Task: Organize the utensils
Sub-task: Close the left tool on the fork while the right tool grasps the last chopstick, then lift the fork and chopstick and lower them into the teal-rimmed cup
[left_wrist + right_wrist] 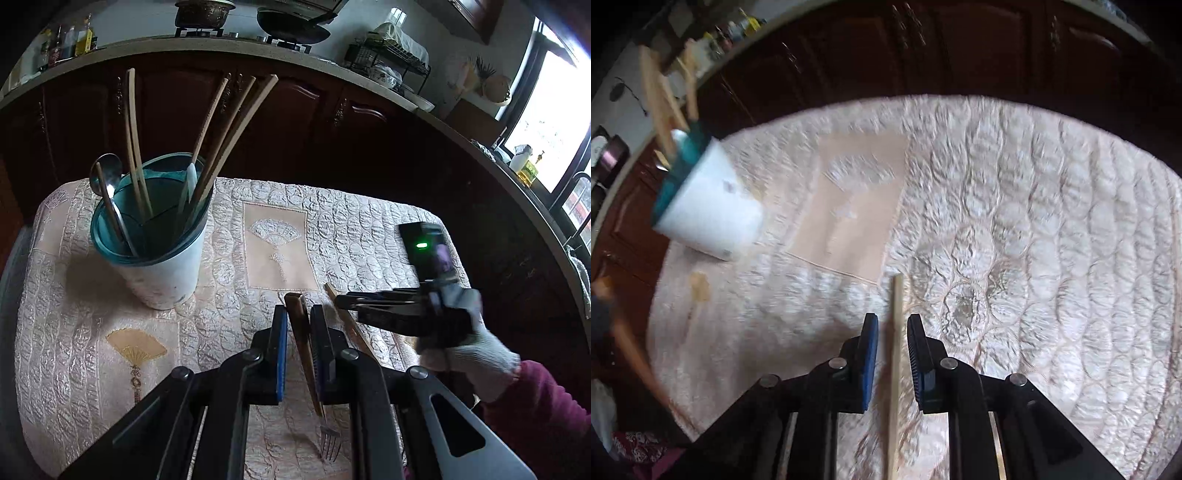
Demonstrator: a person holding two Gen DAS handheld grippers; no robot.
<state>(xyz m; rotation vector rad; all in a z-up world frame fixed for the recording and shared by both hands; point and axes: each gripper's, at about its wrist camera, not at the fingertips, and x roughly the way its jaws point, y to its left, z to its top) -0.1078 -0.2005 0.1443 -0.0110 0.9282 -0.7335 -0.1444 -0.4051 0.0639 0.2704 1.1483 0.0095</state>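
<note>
Left wrist view: your left gripper (298,325) is clamped on a brown-handled fork (308,373), tines hanging below the fingers, lifted off the quilted cloth (229,229).
Holder: the white cup (159,254) with a teal rim stands upright at your left, holding chopsticks and a spoon.
Right gripper (892,332): your jaws stand slightly apart around a pale chopstick (895,354) lying on the cloth, the pads not pressing it.

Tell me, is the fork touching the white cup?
Apart. The left wrist view shows the fork inside the left gripper, with bare quilted cloth separating it from the cup.
</note>
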